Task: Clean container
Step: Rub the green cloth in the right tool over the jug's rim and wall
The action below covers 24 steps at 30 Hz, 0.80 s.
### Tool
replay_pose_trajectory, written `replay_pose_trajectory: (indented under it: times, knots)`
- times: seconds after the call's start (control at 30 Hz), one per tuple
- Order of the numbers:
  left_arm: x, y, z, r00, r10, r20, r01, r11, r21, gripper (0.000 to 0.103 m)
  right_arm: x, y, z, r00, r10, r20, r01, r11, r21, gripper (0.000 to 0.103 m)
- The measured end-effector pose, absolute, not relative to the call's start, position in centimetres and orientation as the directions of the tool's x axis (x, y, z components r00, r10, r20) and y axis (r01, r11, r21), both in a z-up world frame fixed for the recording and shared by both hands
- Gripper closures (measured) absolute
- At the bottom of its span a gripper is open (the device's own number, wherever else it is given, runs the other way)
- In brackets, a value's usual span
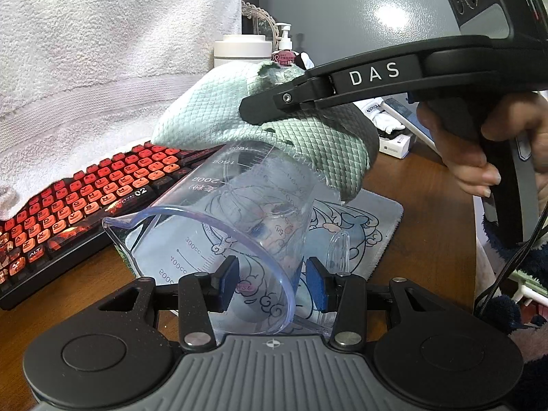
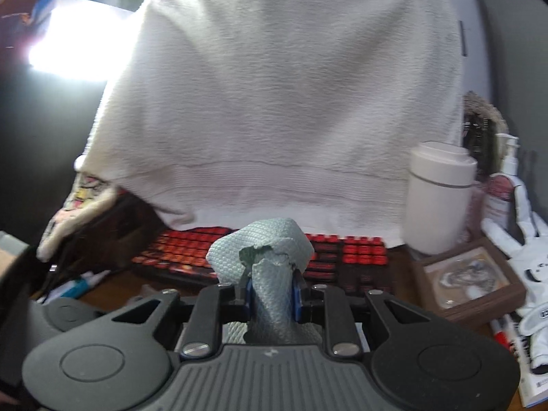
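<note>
Left tool [image 1: 272, 282]: black arms, silver screws, blue pads, grey ribbed base with crosshair mark. Right tool [image 2: 273, 291] alike, "DAS" lettered white on its side. Fuzzy navy sleeve [image 1: 507, 250] at four o'clock.

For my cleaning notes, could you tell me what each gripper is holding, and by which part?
Left gripper clamps the clear measuring cup by its rim wall. Right gripper pinches the green cloth at its bunched middle.

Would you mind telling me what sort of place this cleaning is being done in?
Most likely a home computer desk, not a kitchen: a red-keyed keyboard and a cartoon-printed desk mat lie on the wooden desk, with a pump bottle and white canister behind.
</note>
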State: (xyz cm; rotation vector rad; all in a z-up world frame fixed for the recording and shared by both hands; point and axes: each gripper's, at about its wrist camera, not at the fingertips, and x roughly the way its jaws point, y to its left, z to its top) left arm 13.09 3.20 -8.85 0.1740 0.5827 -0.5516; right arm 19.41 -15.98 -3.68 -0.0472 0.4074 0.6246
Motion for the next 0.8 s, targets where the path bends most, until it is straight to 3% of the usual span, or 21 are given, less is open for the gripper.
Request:
replay_pose_trajectory:
  times: [0.47, 0.8]
  knots:
    - [12.5, 3.0, -8.6, 0.695, -0.445, -0.565, 0.539, 0.842, 0.001, 0.06, 16.4, -10.0, -2.6, 0.602, 0.68, -0.418, -0.752, 0.659, -0.011, 0.083]
    - [11.8, 2.5, -8.4, 0.696, -0.444, -0.565, 0.54, 0.842, 0.004, 0.06, 19.3, -11.5, -2.5, 0.658, 0.599, -0.456, -0.69, 0.722, -0.047, 0.083]
